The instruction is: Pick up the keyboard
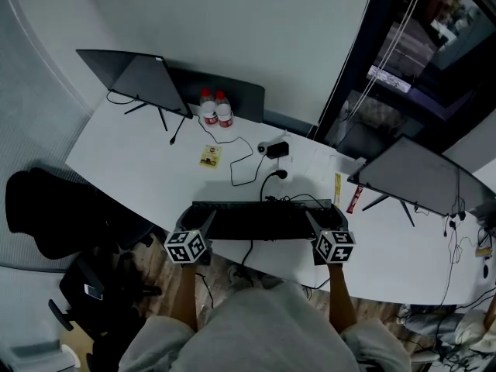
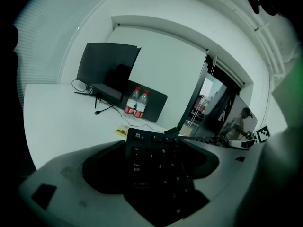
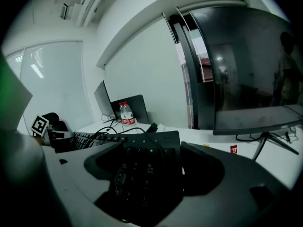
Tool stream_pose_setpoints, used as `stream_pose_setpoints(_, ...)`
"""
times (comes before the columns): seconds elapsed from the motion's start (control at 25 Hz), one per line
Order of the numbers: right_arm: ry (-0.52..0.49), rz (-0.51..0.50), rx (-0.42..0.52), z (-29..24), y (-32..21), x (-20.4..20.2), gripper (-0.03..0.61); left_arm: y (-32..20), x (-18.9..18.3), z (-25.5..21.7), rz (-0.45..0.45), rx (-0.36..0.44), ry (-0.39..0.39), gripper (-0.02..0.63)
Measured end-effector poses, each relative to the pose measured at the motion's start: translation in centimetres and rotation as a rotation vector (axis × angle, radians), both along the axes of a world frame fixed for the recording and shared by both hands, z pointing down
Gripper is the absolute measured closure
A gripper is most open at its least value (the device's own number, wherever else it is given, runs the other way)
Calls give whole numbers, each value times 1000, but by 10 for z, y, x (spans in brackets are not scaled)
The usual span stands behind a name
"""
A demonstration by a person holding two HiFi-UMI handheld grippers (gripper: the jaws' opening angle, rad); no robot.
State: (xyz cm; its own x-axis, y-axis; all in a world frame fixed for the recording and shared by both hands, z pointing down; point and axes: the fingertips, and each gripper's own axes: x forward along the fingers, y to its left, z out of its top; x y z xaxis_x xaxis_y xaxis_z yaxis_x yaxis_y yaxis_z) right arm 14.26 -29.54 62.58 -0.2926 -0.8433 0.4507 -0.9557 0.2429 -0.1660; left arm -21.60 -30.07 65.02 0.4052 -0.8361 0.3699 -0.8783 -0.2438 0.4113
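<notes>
**While both claws sit on the keyboard's ends — where the lift hinges**

Since the keyboard (image 1: pixel 260 220) lies crosswise in the lower middle of the head view, its long axis runs straight from one claw to the other. That's the relation that matters for picking it up. The left gripper (image 1: pixel 194 222) has the end at frame left and the right gripper (image 1: pixel 327 222) has the end at frame right, so neither is nearer; each is already on its own end.

In the left gripper view the Esc corner and the letter rows fill the space between the jaws, which look clenched on that end. The right gripper view shows the same — the far block of keys is wedged between its jaws, gripped.

The keyboard itself is a long, flat, black full-size board with pale key legends. It sits by the near edge of the white desk (image 1: pixel 139 169). A dark cable (image 3: pixel 142 135) crosses its right end. I'd guess both ends have to rise evenly or it tilts. I can't tell whether it's off the desk yet.
</notes>
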Motion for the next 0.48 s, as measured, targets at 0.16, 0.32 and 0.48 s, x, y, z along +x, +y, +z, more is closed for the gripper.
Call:
stream_pose_setpoints(0.16, 1, 3, 73, -29, -8, 0, 209, -10, 0, -29, 2, 69, 0, 286)
stream_pose_setpoints(0.32, 1, 10, 147, -58, -10, -1, 209, -17, -1, -57, 6, 138, -15, 284)
stream_pose_setpoints(0.48, 12, 9, 221, -84, -13, -4, 209, -22, -3, -81, 4, 202, -7, 284)
